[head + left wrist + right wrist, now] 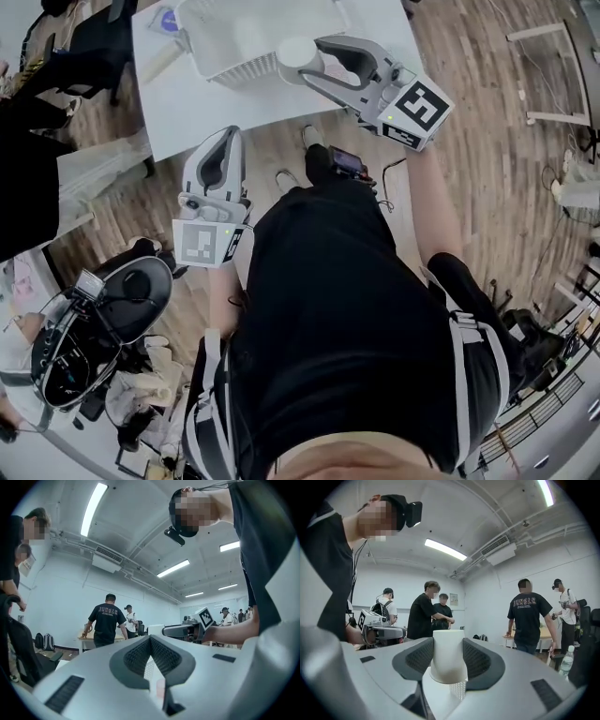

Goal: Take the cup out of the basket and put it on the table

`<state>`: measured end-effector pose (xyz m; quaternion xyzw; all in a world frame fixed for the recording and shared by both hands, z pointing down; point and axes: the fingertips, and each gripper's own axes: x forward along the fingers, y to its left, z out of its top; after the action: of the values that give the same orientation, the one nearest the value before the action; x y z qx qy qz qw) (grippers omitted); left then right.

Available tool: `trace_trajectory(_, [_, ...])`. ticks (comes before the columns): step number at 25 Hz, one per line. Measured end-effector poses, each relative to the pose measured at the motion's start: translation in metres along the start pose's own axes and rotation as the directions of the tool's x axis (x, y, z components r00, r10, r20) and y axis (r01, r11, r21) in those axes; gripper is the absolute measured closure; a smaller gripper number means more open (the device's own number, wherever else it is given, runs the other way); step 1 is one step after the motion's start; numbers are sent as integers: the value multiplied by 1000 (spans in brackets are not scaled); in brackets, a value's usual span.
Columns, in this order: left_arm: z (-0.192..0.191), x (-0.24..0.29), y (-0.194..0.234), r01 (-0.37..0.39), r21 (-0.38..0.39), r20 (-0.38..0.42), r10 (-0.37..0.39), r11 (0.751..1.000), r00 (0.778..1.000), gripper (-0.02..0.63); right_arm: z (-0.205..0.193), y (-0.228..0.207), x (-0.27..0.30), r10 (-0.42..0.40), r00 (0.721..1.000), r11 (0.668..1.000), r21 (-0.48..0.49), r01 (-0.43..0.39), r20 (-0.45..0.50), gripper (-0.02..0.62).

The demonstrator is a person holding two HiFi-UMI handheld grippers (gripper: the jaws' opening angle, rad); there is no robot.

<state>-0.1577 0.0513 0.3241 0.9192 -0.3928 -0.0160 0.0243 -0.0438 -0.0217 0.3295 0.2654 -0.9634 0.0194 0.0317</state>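
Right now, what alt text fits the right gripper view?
The right gripper has its jaws shut on a white cup, held between the dark pads. Behind it, several people stand in the background.

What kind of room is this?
Probably a lab or workshop: long strip lights overhead, people standing at a table, and gear heaped on the wood floor.

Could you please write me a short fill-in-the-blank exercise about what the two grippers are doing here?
1. The right gripper is shut on a white ____.
2. The left gripper, jaws together, holds ____.
3. The white basket stands on a white ____.
Missing words: cup; nothing; table.
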Motion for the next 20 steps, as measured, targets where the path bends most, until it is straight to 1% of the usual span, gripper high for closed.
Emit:
trace_trajectory(2, [-2, -5, -5, 13, -3, -2, -13, 1000, 1000, 587, -6, 17, -8, -9, 1000, 1000, 16, 9, 22, 385])
trace_trajectory(5, [-2, -13, -14, 33, 3, 2, -33, 999, 999, 588, -14, 38, -17, -28, 999, 999, 26, 28, 31, 385])
trace_trajectory(7, [-7, -13, -12, 41, 0, -3, -41, 999, 999, 587, -19, 43, -16, -40, 999, 999, 31, 39, 30, 385])
trace_trajectory(10, [-21, -6, 7, 56, -32, -30, -57, 998, 998, 587, -31, 39, -2, -61, 998, 996, 68, 60, 20, 385])
trace_trajectory(12, [-25, -7, 7, 66, -41, -33, -67, 997, 997, 586, -31, 44, -4, -74, 997, 995, 62, 73, 23, 385])
trace_trajectory(15, [-23, -18, -24, 87, -34, -32, -88, 996, 996, 587, -20, 67, -32, -94, 995, 995, 37, 92, 41, 385])
trace_trajectory(17, [-22, -23, -48, 102, -23, -31, -103, 995, 994, 587, -13, 80, -54, -111, 992, 993, 42, 108, 59, 385])
trace_trajectory(20, [-21, -24, -69, 105, -12, -22, -105, 994, 994, 587, -11, 91, -79, -110, 991, 994, 35, 107, 74, 385])
